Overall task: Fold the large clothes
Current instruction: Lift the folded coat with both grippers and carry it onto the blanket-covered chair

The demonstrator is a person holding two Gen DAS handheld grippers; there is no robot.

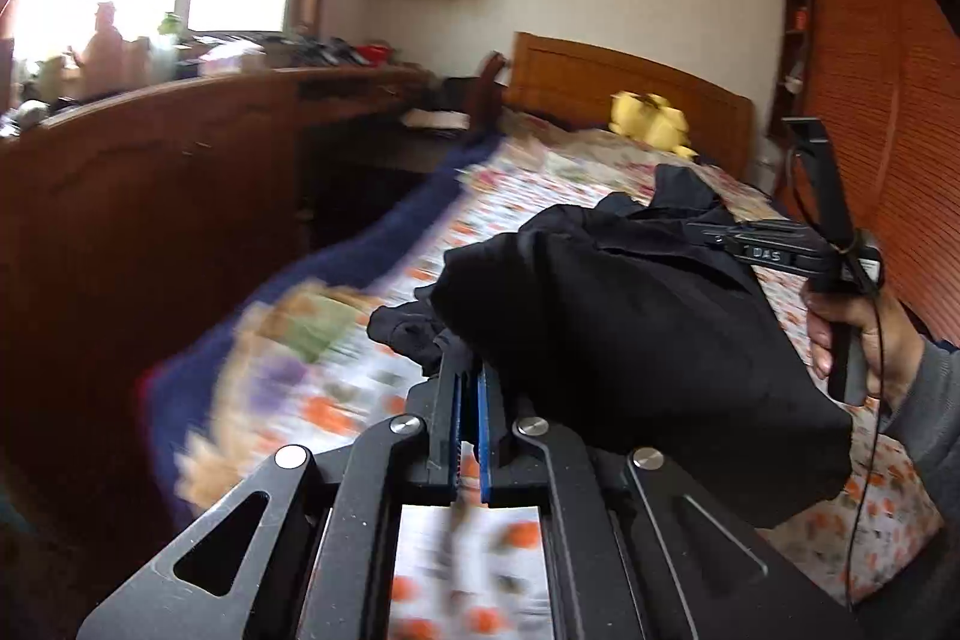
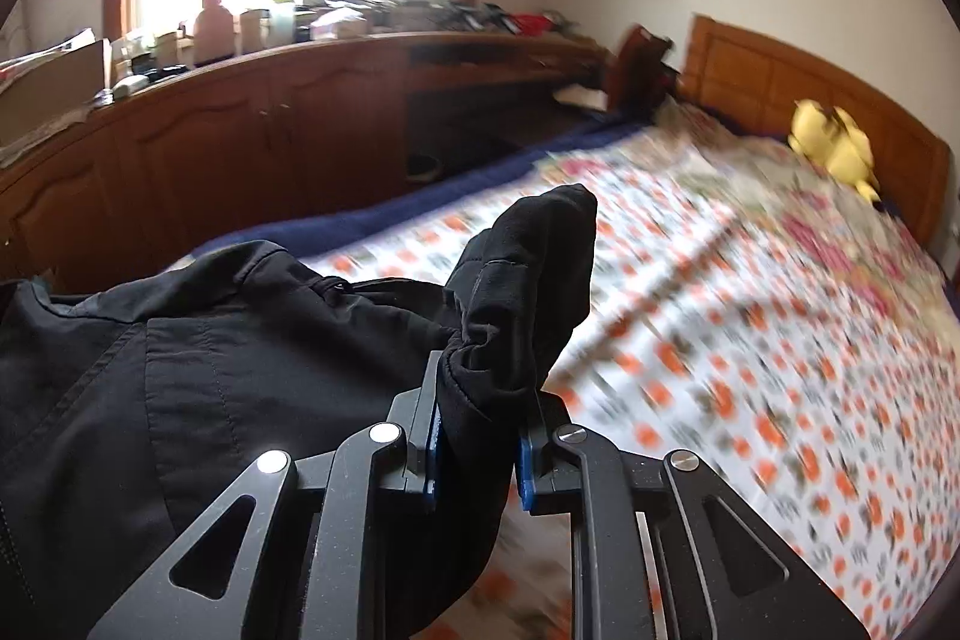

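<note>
A black garment [image 1: 630, 340] hangs bunched above the floral bed sheet [image 1: 528, 196], held between both grippers. My left gripper [image 1: 469, 371] is shut on a crumpled edge of it, the blue pads nearly touching. To the right, a hand [image 1: 864, 340] holds the right gripper's body [image 1: 774, 250], whose tips are buried in the cloth. In the right wrist view my right gripper [image 2: 483, 391] is shut on a thick fold of the black garment [image 2: 210, 370], which sticks up past the jaws and spreads away to the left over the floral bed sheet [image 2: 750, 310].
A long wooden cabinet [image 2: 240, 142] with a cluttered top runs along the bed's left side under a bright window. A wooden headboard [image 2: 780, 82] and a yellow plush toy [image 2: 834, 142] are at the far end. A slatted wardrobe [image 1: 870, 100] stands at the right.
</note>
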